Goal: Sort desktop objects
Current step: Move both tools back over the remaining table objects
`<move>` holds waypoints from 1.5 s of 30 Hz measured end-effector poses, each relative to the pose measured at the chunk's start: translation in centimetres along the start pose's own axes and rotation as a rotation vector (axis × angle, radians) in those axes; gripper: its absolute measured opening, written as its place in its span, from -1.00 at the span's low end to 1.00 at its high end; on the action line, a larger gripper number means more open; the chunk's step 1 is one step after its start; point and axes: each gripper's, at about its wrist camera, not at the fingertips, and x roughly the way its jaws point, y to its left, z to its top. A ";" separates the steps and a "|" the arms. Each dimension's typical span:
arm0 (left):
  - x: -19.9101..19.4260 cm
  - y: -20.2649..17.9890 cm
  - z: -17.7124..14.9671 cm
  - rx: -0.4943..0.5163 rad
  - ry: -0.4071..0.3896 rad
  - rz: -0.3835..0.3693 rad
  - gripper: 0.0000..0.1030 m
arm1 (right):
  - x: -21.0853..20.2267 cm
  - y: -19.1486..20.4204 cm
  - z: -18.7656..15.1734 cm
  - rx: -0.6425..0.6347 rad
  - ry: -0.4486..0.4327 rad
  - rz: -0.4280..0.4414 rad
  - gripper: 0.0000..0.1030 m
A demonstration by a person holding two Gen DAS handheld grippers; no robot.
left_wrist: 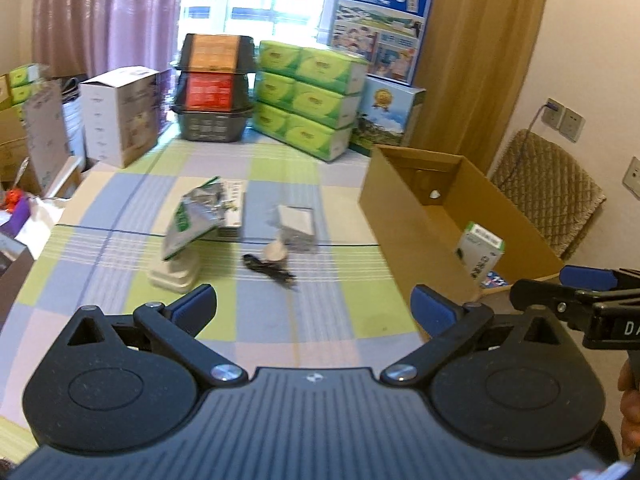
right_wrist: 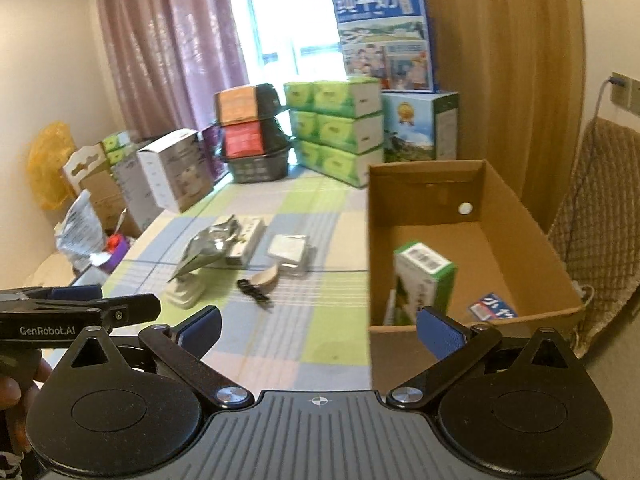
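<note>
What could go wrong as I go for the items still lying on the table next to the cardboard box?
The silver foil bag leans on a white box and over a white stack, so pulling one may topple the others. The black cable is thin, lies flat and touches the small round item; open fingers could slip off it or nudge that item. The cardboard box wall stands close to the right gripper and could be bumped.

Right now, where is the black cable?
The black cable lies on the checked tablecloth mid-table in both wrist views, just in front of the small beige round object and left of the open cardboard box.
</note>
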 end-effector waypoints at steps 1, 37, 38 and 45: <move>-0.2 0.4 -0.1 -0.003 -0.001 0.007 0.97 | 0.0 0.5 -0.1 -0.006 0.001 0.004 0.96; 5.8 13.9 -2.1 0.043 0.099 0.158 0.97 | 13.7 5.5 -1.8 -0.126 0.135 0.083 0.96; 6.6 14.2 -2.0 0.050 0.104 0.158 0.97 | 14.7 5.5 -1.7 -0.133 0.141 0.085 0.95; 11.4 15.9 -1.6 0.030 0.135 0.091 0.97 | 21.3 5.2 -1.1 -0.163 0.195 0.120 0.77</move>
